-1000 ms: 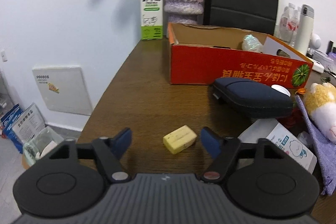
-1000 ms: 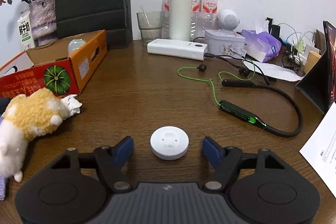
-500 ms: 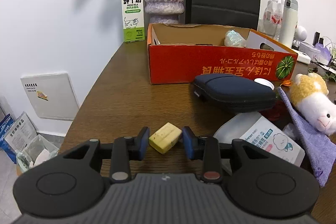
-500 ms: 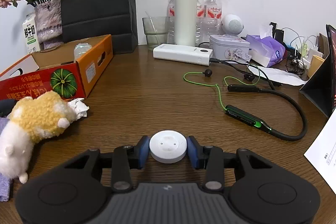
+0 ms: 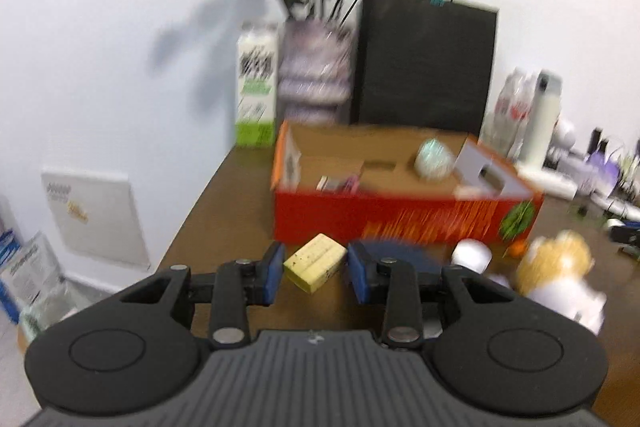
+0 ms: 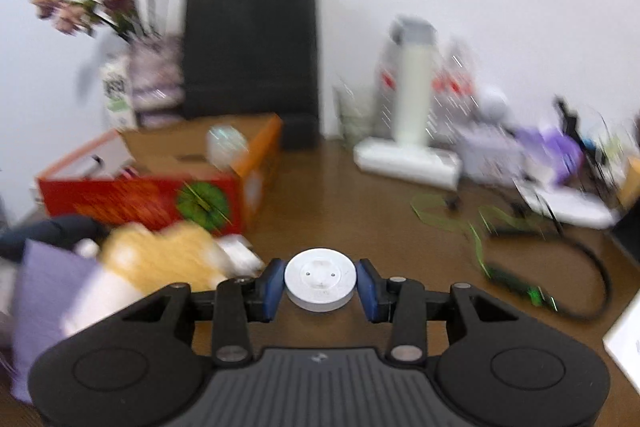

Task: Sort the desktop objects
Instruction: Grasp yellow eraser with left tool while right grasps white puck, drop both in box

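My left gripper (image 5: 315, 271) is shut on a pale yellow block (image 5: 314, 262) and holds it above the brown table (image 5: 232, 203). Behind it stands the open red and orange cardboard box (image 5: 400, 217), with a round pale object (image 5: 434, 157) inside. In the right wrist view my right gripper (image 6: 320, 285) is shut on a round white disc (image 6: 320, 279), lifted off the wood. The same box (image 6: 132, 199) lies to its left. Both views are blurred by motion.
A dark pouch (image 5: 404, 253), a yellow-and-white plush toy (image 5: 560, 275) and purple cloth (image 6: 44, 287) lie in front of the box. Milk carton (image 5: 257, 87), flower vase (image 5: 314, 75) and black bag (image 5: 424, 63) line the wall. Green-lit neckband earphones (image 6: 532, 259), white power bank (image 6: 408, 163) and bottles sit right.
Both grippers shut on their objects, the left on the yellow block and the right on the white disc. Both then rose off the table, so the box's inside now shows.
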`<control>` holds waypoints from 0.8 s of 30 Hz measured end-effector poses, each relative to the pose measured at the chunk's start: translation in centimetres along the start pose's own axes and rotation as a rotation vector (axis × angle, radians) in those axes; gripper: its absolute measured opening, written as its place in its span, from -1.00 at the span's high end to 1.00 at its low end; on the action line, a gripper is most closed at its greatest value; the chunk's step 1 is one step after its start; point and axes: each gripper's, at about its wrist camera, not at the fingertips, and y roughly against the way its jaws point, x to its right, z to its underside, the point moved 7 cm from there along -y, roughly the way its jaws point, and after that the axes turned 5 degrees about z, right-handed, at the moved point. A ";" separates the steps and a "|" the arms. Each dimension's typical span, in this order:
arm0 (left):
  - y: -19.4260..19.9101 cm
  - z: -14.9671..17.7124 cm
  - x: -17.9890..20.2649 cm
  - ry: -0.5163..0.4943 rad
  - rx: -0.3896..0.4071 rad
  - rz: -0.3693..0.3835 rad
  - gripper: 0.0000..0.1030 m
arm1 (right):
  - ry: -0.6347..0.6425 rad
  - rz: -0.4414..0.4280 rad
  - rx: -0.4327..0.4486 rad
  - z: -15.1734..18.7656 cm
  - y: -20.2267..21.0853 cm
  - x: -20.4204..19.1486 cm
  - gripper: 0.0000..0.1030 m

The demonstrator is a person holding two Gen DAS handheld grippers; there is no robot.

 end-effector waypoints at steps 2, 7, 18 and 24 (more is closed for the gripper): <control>-0.8 -2.2 1.0 -0.002 0.033 0.016 0.32 | 0.029 -0.050 0.030 -2.0 -0.1 -2.1 0.26; -4.0 -6.3 2.6 0.060 0.095 0.065 0.31 | 0.052 -0.140 0.084 -6.6 -2.1 -7.3 0.26; -12.5 -8.5 2.9 0.083 0.053 0.059 0.31 | 0.055 -0.233 -0.008 -9.7 -11.8 -15.5 0.26; -16.0 -7.1 2.3 0.064 -0.034 0.051 0.31 | 0.112 -0.209 -0.050 -9.2 -15.3 -17.0 0.26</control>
